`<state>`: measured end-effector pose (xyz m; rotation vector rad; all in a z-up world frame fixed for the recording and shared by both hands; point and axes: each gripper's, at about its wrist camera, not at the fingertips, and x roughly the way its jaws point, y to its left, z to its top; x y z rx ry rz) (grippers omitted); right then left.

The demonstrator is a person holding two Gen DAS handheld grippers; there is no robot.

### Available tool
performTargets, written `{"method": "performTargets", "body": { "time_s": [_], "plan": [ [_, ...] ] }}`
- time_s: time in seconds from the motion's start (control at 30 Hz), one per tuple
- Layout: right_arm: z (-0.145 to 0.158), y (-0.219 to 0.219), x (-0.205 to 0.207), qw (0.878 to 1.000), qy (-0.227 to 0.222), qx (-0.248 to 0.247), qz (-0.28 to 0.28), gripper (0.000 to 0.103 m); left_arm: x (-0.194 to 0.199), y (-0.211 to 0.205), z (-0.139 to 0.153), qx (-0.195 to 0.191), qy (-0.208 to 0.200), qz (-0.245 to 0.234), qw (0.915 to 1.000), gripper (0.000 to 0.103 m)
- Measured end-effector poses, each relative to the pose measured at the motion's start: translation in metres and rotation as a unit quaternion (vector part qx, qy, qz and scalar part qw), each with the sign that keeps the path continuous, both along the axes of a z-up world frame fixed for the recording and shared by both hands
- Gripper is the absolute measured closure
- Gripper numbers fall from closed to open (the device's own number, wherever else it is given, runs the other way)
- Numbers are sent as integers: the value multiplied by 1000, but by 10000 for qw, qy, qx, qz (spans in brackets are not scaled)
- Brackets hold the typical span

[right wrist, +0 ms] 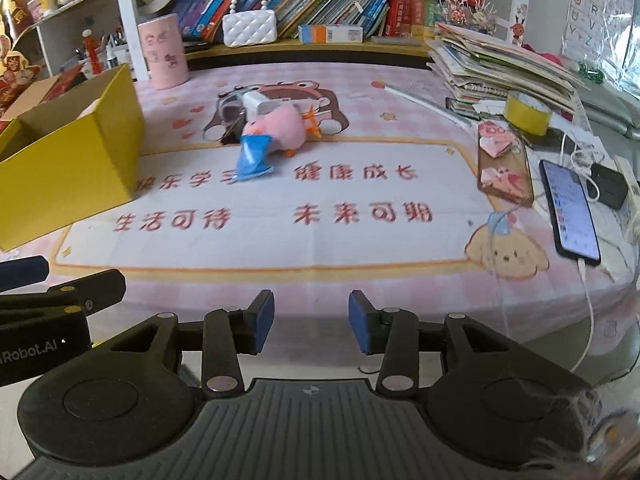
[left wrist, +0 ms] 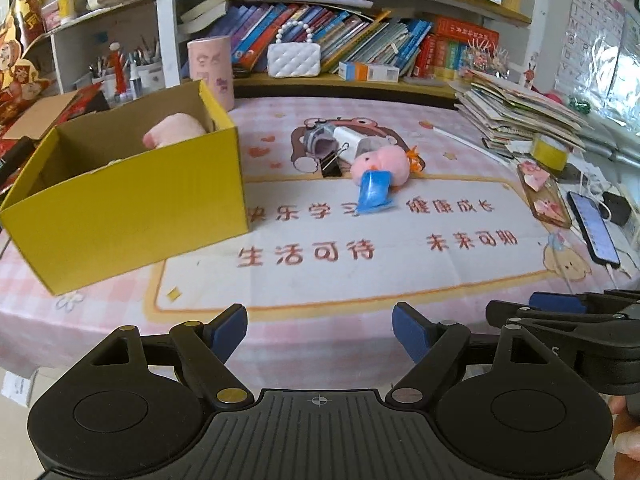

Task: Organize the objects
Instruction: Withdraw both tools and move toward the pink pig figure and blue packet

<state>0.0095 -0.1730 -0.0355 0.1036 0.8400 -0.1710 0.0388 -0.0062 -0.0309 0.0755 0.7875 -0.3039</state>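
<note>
Left wrist view: the left tool (left wrist: 319,330) is hovering open over the table's near edge; the box (left wrist: 132,200) is sitting at the left edge, easily nudged aside.

Right wrist view: the right tool (right wrist: 311,322) is gaping empty; the pile (right wrist: 264,128) mid-table is lying tangled, so gripping the plush (right wrist: 280,130) risks dragging the packet (right wrist: 250,158).

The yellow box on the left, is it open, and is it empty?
Open and not empty. The yellow box has no lid over it, and something soft and pink sits inside.
</note>
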Motion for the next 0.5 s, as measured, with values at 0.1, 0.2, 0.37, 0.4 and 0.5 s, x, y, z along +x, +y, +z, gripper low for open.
{"method": "performTargets", "body": {
  "time_s": [0.1,0.2,0.37,0.4,0.5],
  "plan": [
    [-2,-10,14,10000,62,-10,13,63,12,-7,-3,-8,59,82,9999,21],
    [-4,-20,28,9999,115,6,24,63,25,-16,-6,-4,123,146,9998,21],
    [-6,-41,49,10000,-16,30,-15,63,46,-33,-10,4,50,168,9998,22],
    [-6,-45,53,10000,-35,43,-25,63,51,-36,-11,36,56,173,9998,22],
    [-6,-62,67,9999,-55,112,-94,62,67,-49,-14,59,98,230,9997,23]
  ]
}}
